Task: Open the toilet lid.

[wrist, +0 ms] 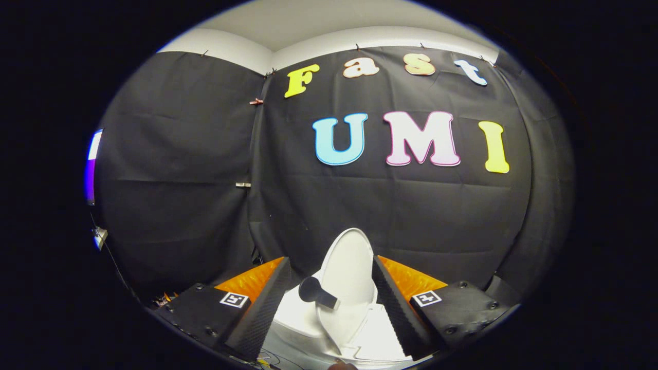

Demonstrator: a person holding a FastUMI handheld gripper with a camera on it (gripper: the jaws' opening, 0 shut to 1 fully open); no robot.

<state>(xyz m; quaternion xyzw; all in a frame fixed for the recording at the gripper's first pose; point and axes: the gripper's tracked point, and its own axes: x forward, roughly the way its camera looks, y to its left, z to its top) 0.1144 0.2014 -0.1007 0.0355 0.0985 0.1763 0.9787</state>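
Toilet lid [348, 267] stands raised between the spread, empty fingers of gripper [329, 303] — risk: unsupported, it could drop back shut.

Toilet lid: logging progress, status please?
Tool open, fingers either side of raised white oval toilet lid. Dark round knob on lid, ungripped. Nothing in the way.

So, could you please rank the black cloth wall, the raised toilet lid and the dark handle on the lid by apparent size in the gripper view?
1. Black cloth wall, by far.
2. Toilet lid, upright between the open tongs.
3. Dark handle on the lid, smallest.
The lid sits far nearer the camera, so only apparent size is ranked.
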